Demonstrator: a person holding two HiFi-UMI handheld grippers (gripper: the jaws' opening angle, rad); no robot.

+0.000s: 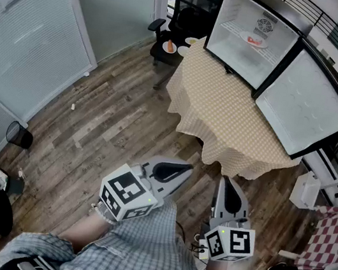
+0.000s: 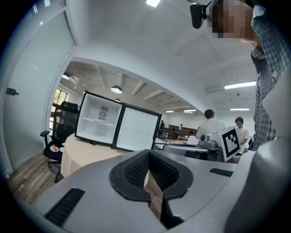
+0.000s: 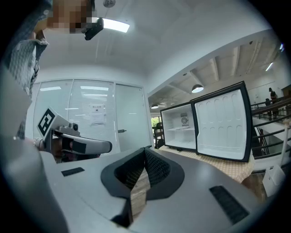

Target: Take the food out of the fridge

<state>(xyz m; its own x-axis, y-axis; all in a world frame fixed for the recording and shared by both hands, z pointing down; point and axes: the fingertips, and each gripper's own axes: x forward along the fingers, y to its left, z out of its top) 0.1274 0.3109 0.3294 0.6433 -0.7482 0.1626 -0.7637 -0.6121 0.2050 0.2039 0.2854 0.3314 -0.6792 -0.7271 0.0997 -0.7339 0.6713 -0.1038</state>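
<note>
Left gripper and right gripper are both closed and empty; the food at one o'clock in the fridge looks light and soft, so pinch its edge gently.

Bright, even light from ceiling lamps; soft shadows, heavy fisheye distortion, dark corners in gripper views.

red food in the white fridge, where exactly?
Head view, upper right: red food on the shelf of the open white fridge, which stands on the beige-clothed table.
</note>
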